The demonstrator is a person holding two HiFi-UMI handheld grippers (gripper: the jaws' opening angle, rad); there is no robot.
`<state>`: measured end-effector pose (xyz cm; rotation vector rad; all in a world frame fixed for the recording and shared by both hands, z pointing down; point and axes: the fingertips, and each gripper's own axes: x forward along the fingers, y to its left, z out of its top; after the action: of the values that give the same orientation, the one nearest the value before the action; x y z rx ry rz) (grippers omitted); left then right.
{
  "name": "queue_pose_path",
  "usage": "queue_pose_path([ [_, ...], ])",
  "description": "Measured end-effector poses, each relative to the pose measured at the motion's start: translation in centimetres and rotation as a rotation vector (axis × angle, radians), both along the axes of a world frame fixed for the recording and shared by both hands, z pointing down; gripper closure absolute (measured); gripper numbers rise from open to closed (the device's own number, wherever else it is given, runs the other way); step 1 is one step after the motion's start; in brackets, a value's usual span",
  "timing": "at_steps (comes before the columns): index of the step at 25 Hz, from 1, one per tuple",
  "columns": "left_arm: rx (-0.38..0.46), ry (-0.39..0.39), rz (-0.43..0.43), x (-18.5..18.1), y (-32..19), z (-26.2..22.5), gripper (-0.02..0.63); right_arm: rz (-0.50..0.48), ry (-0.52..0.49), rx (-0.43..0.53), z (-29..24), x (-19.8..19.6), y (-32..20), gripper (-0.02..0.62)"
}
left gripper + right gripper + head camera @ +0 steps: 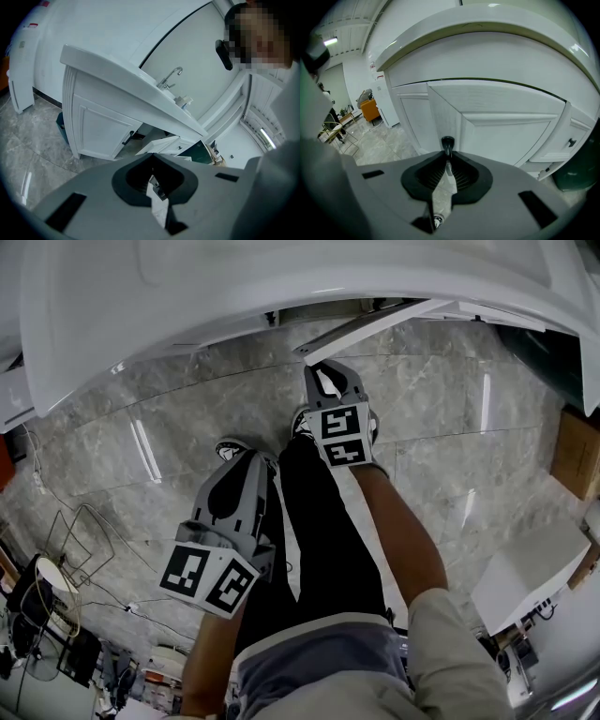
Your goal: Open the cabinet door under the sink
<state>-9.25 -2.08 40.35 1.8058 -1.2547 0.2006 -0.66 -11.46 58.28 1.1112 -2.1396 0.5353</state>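
- Jaws pressed together on nothing, the left gripper (246,465) hangs low over the person's legs (319,521), well apart from the vanity.
- Centre, the cabinet door (506,136) under the sink counter (112,63) stands swung partly out, its free edge turned toward the right gripper view.
- The right gripper (447,157) is clamped on the door's black handle (447,142). The step in hand appears to be the pull itself. The next move likely calls for drawing the handle round along the door's arc, grip kept firm.
- Around the scene: a faucet (171,76) rises from the counter, and a neighbouring door (98,129) at the vanity's left end sits closed.
- On the marble floor (450,409), a wire rack (80,540) stands at far left and a cardboard box (574,454) at far right, both well clear.
- The person's own legs, near the door, look the likeliest thing to block its swing.
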Motion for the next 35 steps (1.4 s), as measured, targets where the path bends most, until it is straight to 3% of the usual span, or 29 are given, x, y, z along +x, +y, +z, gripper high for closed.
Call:
queue_pose_path([
  [35, -0.039, -0.011, 0.056, 1.1, -1.3, 0.8, 0.606, -0.134, 0.031, 0.000, 0.0, 2.4, 3.2, 0.548],
])
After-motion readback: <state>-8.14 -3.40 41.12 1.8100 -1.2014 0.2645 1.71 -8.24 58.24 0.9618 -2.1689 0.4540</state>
